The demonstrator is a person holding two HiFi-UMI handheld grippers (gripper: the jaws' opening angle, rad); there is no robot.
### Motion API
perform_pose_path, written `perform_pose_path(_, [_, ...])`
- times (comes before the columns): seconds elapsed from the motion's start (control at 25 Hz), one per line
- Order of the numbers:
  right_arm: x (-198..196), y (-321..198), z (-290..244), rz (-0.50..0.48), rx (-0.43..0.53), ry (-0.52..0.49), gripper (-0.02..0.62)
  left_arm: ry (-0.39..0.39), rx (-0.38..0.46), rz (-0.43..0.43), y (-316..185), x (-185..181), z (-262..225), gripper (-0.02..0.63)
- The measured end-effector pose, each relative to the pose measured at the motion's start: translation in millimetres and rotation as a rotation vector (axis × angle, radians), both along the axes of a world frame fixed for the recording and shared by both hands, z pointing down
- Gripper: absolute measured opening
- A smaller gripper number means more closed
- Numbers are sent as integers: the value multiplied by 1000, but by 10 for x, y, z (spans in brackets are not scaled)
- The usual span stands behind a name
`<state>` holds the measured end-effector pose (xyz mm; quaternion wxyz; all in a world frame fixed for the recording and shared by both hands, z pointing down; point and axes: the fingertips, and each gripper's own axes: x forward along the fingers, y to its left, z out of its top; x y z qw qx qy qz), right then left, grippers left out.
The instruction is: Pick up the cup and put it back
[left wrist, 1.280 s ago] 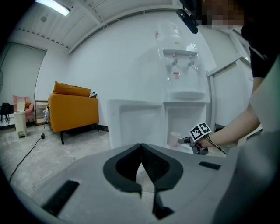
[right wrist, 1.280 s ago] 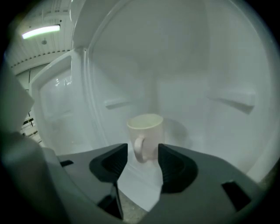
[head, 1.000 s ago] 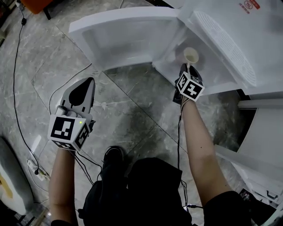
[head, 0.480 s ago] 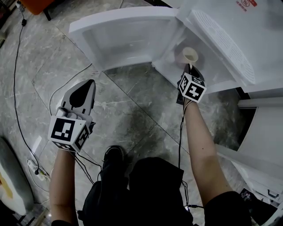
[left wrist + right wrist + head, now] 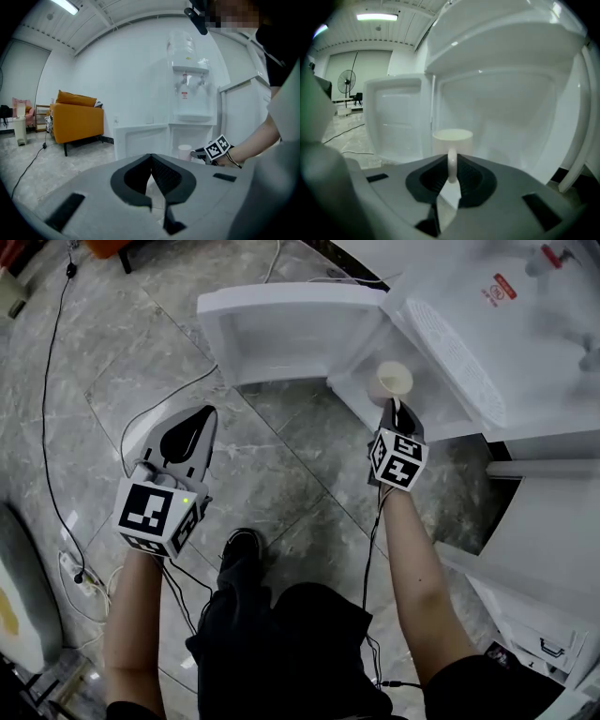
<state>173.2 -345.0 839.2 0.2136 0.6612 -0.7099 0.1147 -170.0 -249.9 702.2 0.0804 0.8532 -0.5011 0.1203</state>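
Observation:
A cream cup (image 5: 394, 381) stands in the low open compartment (image 5: 441, 404) of a white water dispenser. My right gripper (image 5: 394, 409) reaches in from the front and is shut on the cup's handle (image 5: 452, 164). In the right gripper view the thin handle sits pinched between the dark pads, with the cup body (image 5: 453, 140) upright just beyond them. My left gripper (image 5: 199, 420) hangs over the stone floor to the left, shut and with nothing in it. In the left gripper view the cup (image 5: 184, 151) and the right gripper (image 5: 206, 151) show far off, past the closed left gripper (image 5: 151, 161).
The compartment's white door (image 5: 281, 324) stands swung open to the left. The dispenser's drip grille (image 5: 459, 343) juts out above the cup. Cables (image 5: 56, 381) and a power strip (image 5: 70, 568) lie on the floor at left. An orange sofa (image 5: 77, 117) stands farther off.
The head view has shifted, so everything sits a little lower and to the right. My right gripper stays at the cup's handle. The left gripper holds its place.

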Motion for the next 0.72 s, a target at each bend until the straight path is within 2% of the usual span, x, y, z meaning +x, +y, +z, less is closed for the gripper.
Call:
perform_pose_path(0.2, [-343, 450, -681, -53, -16, -27, 43, -1, -34, -45, 195, -168, -613, 11])
perform_pose_path(0.36, [-570, 809, -1426, -103, -18, -62, 43, 10, -62, -72, 461, -177, -1230, 11])
perform_pose_path(0.72, [-753, 1478, -3373, -246, 45, -107, 43, 33, -47, -134, 1064, 211, -2752, 9])
